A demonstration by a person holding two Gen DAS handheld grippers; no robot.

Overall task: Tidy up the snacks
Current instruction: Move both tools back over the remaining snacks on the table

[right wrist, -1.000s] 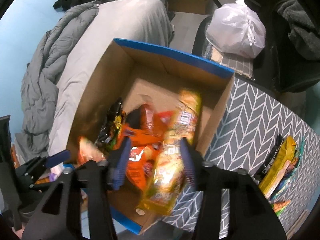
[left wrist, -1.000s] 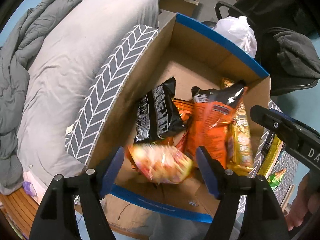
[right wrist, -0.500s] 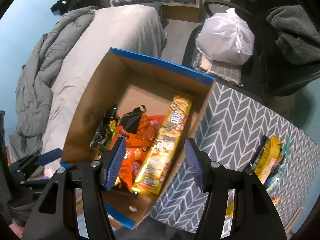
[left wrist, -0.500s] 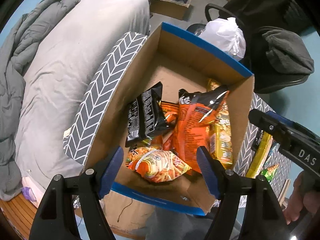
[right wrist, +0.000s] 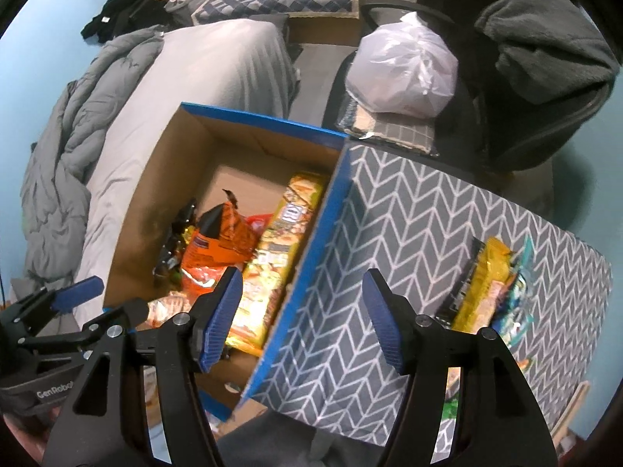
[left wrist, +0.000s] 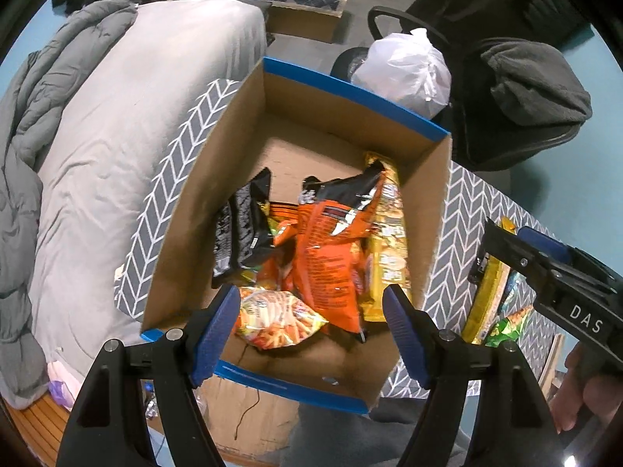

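Both grippers hang open and empty above a box of snacks.

The left gripper (left wrist: 311, 319) stands wide over the cardboard box (left wrist: 432, 210) at frame centre, where an orange bag (left wrist: 331, 257) and other packets lie heaped. The right gripper (right wrist: 301, 319), jaws just widened with nothing between them, hangs over the box edge; more snacks (right wrist: 486, 284) wait at right. Likely next: reach those, gripping a packet by its flat sides.

Left gripper (left wrist: 311, 321), jaws apart and empty, hangs over the box (left wrist: 233, 144) holding snack bags (left wrist: 327, 257).
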